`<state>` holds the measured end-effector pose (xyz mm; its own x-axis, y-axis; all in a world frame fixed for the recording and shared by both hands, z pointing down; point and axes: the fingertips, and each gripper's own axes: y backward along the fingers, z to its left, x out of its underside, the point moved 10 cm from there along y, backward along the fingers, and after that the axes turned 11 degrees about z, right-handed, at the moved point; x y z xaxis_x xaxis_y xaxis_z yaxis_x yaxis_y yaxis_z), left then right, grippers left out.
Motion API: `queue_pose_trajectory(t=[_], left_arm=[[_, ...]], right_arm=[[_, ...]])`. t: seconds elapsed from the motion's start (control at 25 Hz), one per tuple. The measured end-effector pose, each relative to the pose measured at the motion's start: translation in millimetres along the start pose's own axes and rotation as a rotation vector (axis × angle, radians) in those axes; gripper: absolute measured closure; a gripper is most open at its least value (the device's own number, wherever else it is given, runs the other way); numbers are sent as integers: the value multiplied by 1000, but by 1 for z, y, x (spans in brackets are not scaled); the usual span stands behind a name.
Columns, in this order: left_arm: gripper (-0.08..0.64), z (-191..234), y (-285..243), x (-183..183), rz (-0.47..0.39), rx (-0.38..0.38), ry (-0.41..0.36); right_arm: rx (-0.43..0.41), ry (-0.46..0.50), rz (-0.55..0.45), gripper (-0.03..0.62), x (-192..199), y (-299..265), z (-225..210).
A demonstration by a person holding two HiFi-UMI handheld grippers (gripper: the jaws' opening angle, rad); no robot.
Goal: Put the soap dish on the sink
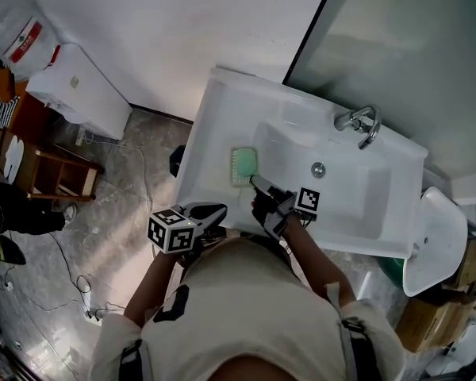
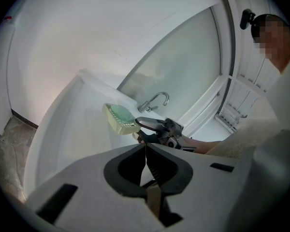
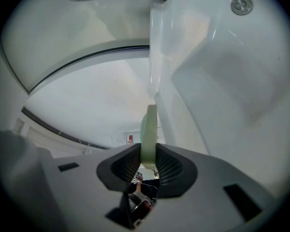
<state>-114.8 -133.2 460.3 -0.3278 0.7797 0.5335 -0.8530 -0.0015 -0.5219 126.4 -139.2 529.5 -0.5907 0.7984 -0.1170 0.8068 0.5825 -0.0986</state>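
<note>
The pale green soap dish (image 1: 243, 165) hangs over the left ledge of the white sink (image 1: 214, 117), beside the basin. My right gripper (image 1: 259, 185) is shut on its near edge. In the right gripper view the soap dish (image 3: 149, 129) stands edge-on, pinched between the two pads. The left gripper view shows the soap dish (image 2: 121, 118) tilted a little above the ledge, with the right gripper (image 2: 144, 125) behind it. My left gripper (image 1: 213, 211) hovers at the sink's front left corner with nothing in it. Its jaws (image 2: 146, 151) are shut, tip against tip.
A chrome faucet (image 1: 358, 122) stands at the back of the basin, and a drain (image 1: 318, 169) sits in the bottom. A white fixture (image 1: 438, 240) stands right of the sink. On the left are a white cabinet (image 1: 79, 94) and a wooden shelf (image 1: 57, 175), with cables on the floor.
</note>
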Motion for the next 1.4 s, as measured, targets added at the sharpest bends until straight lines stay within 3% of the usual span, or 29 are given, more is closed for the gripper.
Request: queue_pose_trajectory(t=[0.88,1.24,1.4], left_arm=[[540,20,4,2,-6,-47,56],[540,23,0,7,12,-38,61],[540,22,0,7,11,-36,56]], right_arm=[[128,4,3,495,-25,-30,-33],[157,53,-25,495,-33,-34,-42],[210,89,-25,498,-33,-37,-41]])
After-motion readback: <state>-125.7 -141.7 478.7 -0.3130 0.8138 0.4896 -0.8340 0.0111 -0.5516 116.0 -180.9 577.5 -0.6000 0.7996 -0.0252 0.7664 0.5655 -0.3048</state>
